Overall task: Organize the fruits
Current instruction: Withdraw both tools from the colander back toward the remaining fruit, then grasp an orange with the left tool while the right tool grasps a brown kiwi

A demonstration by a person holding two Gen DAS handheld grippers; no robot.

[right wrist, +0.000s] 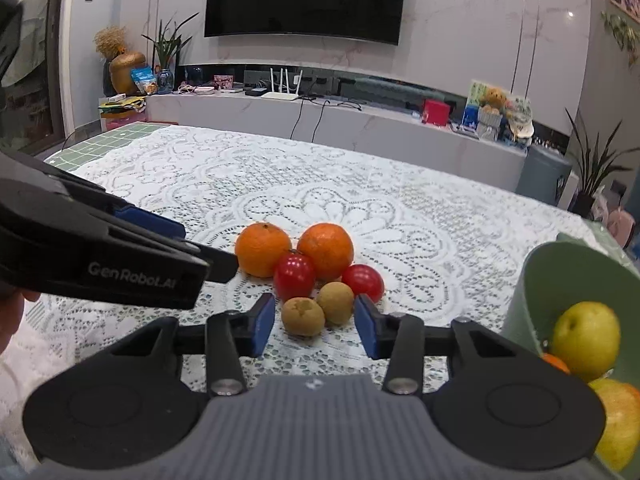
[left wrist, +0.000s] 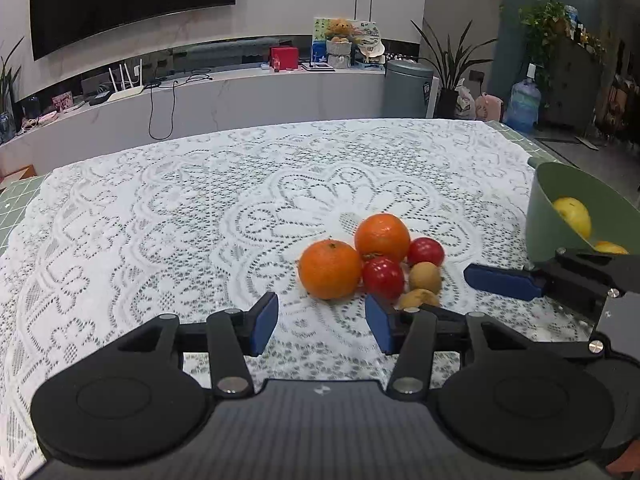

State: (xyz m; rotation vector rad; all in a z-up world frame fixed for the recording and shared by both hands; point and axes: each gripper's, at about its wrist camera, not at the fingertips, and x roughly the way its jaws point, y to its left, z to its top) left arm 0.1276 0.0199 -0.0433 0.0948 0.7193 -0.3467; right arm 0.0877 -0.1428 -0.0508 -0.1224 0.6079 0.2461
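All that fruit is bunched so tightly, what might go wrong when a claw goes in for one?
1. The oranges, red fruits and small brown fruits touch; taking one may send its neighbours rolling across the lace tablecloth.
2. Both open claws, left and right, aim at that pile and might collide.

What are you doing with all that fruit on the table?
A person is sorting fruit with a claw in each hand. Two oranges, two red fruits and two small brown fruits sit bunched together on the lace tablecloth. The green bowl on the right already holds some yellow fruit. The right claw is open just in front of the brown fruits, and the left claw is open near the oranges. Neither holds anything.
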